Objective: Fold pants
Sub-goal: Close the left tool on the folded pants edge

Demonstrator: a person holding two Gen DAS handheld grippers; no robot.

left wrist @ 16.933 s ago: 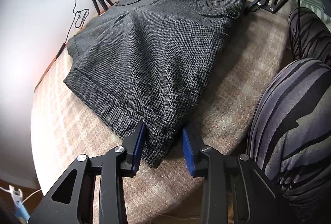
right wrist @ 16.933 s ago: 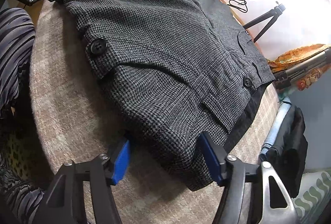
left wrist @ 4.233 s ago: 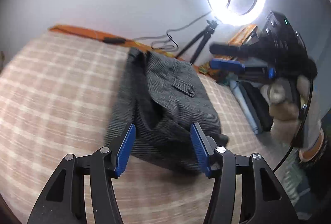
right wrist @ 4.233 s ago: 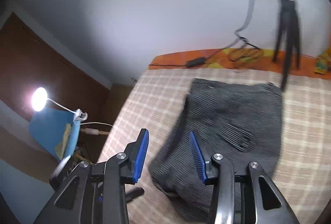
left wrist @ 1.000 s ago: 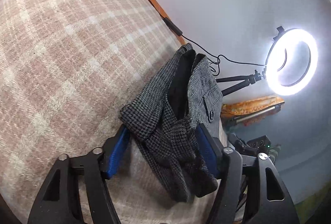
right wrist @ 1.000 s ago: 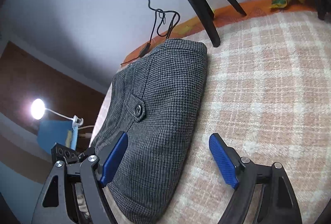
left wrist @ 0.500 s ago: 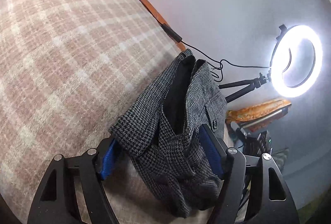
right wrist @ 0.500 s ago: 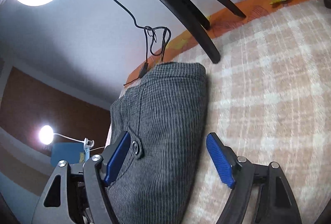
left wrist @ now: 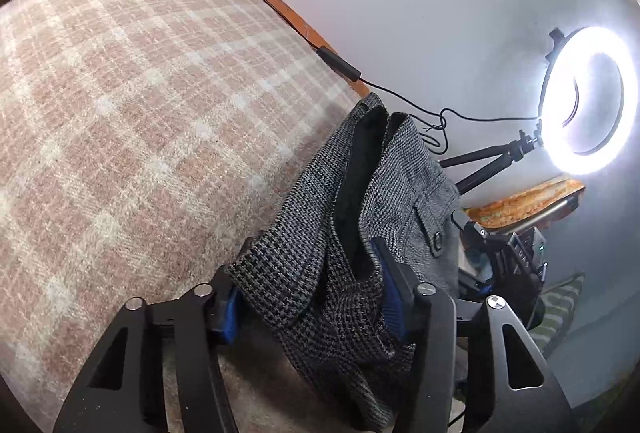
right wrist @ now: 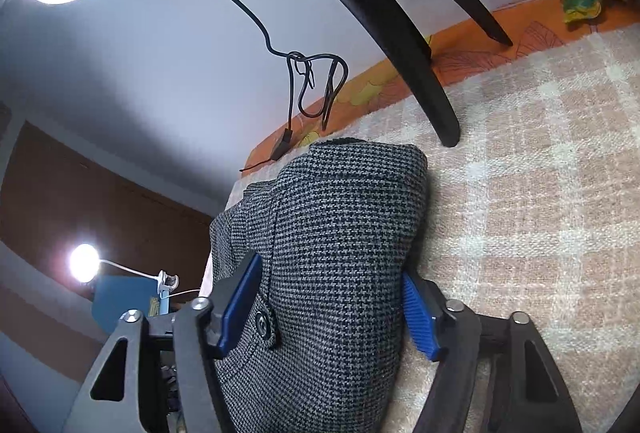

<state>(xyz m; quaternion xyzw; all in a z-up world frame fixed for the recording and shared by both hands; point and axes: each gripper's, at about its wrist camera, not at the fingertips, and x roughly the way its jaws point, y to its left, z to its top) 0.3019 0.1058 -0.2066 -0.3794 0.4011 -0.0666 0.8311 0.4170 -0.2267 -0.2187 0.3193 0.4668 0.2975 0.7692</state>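
The grey houndstooth pants (left wrist: 360, 241) lie folded in a thick bundle on the pink plaid blanket (left wrist: 140, 113). My left gripper (left wrist: 308, 297) has its blue pads on either side of the bundle's near end, with cloth bunched between them. In the right wrist view the pants (right wrist: 344, 233) fill the gap of my right gripper (right wrist: 332, 309), whose pads (right wrist: 418, 313) press both flanks of the fold by a black button (right wrist: 262, 323). The right gripper's body (left wrist: 516, 265) shows beyond the bundle in the left wrist view.
A lit ring light (left wrist: 588, 97) on a black tripod (left wrist: 484, 157) stands at the bed's far edge; its legs (right wrist: 420, 73) rest on the blanket just beyond the pants. A black cable (right wrist: 312, 89) hangs by the wall. An orange sheet edge (right wrist: 400, 81) borders the blanket.
Both grippers have moved in onto the bundle and their jaws have narrowed around it. The pants now fill both gaps.
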